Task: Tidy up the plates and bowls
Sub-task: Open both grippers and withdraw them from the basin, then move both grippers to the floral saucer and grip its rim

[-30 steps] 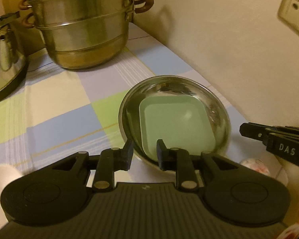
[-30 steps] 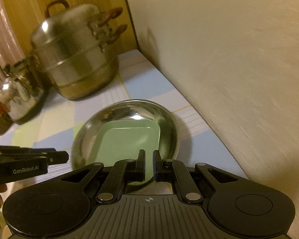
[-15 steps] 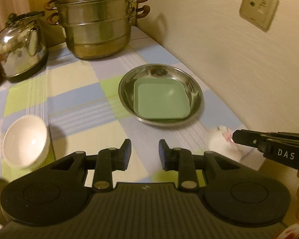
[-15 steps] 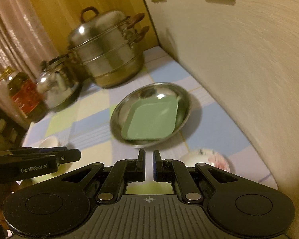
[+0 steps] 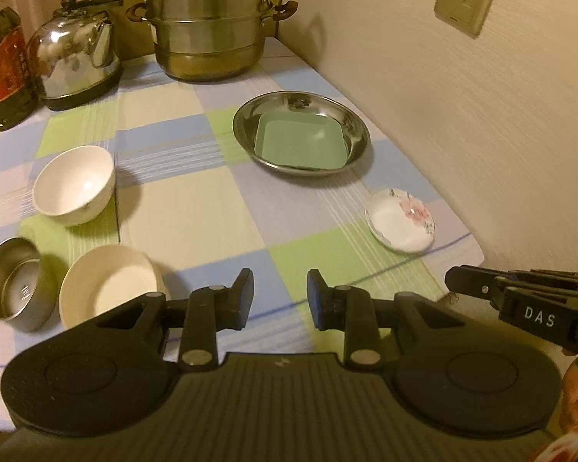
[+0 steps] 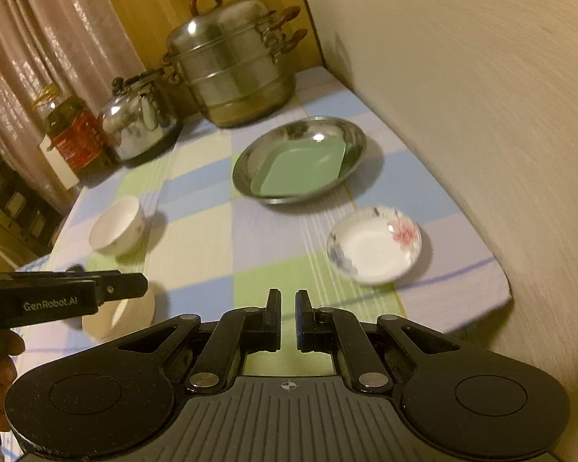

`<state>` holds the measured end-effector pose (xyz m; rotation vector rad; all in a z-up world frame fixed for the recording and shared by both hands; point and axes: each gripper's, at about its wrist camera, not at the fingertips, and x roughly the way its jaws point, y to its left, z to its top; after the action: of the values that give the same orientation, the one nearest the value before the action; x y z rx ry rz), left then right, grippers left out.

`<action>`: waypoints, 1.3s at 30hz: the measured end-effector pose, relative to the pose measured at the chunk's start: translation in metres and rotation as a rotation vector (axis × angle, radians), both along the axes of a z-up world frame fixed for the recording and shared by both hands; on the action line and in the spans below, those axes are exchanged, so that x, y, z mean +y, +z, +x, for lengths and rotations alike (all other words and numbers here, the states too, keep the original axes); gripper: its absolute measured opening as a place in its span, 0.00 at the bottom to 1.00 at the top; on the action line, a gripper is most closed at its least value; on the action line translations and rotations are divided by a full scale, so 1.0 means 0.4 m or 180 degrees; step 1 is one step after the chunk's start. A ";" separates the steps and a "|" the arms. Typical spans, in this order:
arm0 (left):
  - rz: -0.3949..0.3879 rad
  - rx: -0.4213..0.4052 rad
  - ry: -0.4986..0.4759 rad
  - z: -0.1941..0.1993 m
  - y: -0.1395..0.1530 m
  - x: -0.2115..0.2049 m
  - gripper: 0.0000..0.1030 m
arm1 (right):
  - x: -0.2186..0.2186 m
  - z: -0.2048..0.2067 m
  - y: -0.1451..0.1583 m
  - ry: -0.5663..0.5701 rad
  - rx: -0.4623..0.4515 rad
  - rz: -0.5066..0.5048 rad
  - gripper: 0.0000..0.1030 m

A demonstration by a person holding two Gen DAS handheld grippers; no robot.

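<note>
Plates and bowls: one nesting done, rest loose. Green square plate (image 5: 299,144) sits inside the steel dish (image 5: 356,123) at the far side of the tabletop (image 5: 196,227), near the wall.

Left to sort, by my read:
- floral saucer (image 5: 400,218), alone, near the wall-side edge, well apart from the steel dish
- white bowl (image 5: 73,184), upright, on the opposite side
- cream bowl (image 5: 110,285), upright, just in front of the white bowl
- small steel cup (image 5: 13,288), tilted, just beside the cream bowl; can't tell if touching

So roughly one stack of two made, four pieces not yet grouped. Likely outcome is saucer into the plate stack and the bowls nested, but that's a guess.

Left hand-held gripper (image 5: 280,294): jaws parted, nothing between them, hovering over the near edge. Right hand-held gripper (image 6: 288,319): jaws clenched to a narrow slit, empty, also over the near edge and roughly lined up with the saucer. Neither touches any dish.

Surroundings: stacked steamer pot (image 5: 212,27) at the far end, kettle (image 5: 75,54) beside it, oil bottle (image 5: 2,65) further out. All behind the work zone, not blocking. Wall (image 5: 481,115) runs close along the saucer and steel dish side, so approach from that side is tight. Middle of the checked cloth (image 5: 165,131) is open.
</note>
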<state>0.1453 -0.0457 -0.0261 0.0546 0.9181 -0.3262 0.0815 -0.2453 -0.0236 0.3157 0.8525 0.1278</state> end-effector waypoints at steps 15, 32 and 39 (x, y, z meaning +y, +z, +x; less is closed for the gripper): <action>0.0108 -0.0058 0.0018 -0.138 0.002 -0.067 0.26 | -0.059 -0.111 -0.004 0.0077 0.0031 -0.0071 0.05; 0.0175 -0.0063 0.0106 -0.176 -0.008 -0.124 0.26 | -0.104 -0.128 -0.013 0.0148 -0.0003 -0.0131 0.07; 0.0240 -0.0058 -0.0002 -0.127 -0.035 -0.149 0.33 | -0.120 -0.088 -0.033 0.0035 0.0020 -0.0123 0.35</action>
<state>0.0945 -0.1052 -0.0402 0.1269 0.9122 -0.2913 0.0461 -0.2932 -0.0366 0.2753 0.8620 0.1203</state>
